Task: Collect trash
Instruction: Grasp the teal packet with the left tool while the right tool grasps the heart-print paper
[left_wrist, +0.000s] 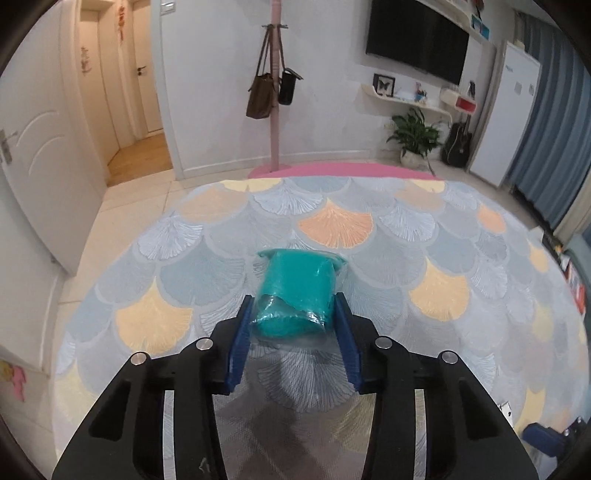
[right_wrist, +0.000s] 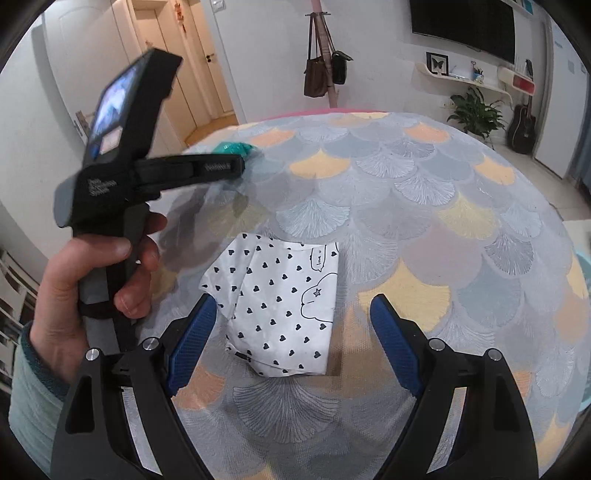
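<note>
The left tongs (left_wrist: 293, 314) were clenched on a teal plastic-wrapped roll (left_wrist: 297, 291), their blue pads (left_wrist: 242, 332) pressed against its two sides at the near end, while the far end of the roll lay on the bench (left_wrist: 461, 258) covered with a scalloped fan-pattern cloth. Only the left wrist view showed this grip head-on; from the right wrist view the same roll (right_wrist: 233, 148) appeared merely as a teal sliver beyond the tip of the left tongs (right_wrist: 242, 164), seen side-on and blurred, with the person's left hand (right_wrist: 92, 288) wrapped around the handle and a pale green sleeve (right_wrist: 33, 391) at the wrist. The right tongs (right_wrist: 293, 304) stood released and wide, their pads (right_wrist: 192, 343) straddling but not touching a crumpled white paper wrapper (right_wrist: 284, 306) printed with small black hearts, which lay flat on the cloth. That wrapper was out of the left view, where only a blue corner of the right tongs (left_wrist: 546, 437) showed at the lower right edge. Beyond the bench, both views showed a pink coat stand (left_wrist: 275, 110) with hanging bags (left_wrist: 262, 96), a wall-mounted television (left_wrist: 417, 40), a potted plant (left_wrist: 415, 134) and a guitar (left_wrist: 458, 140).
</note>
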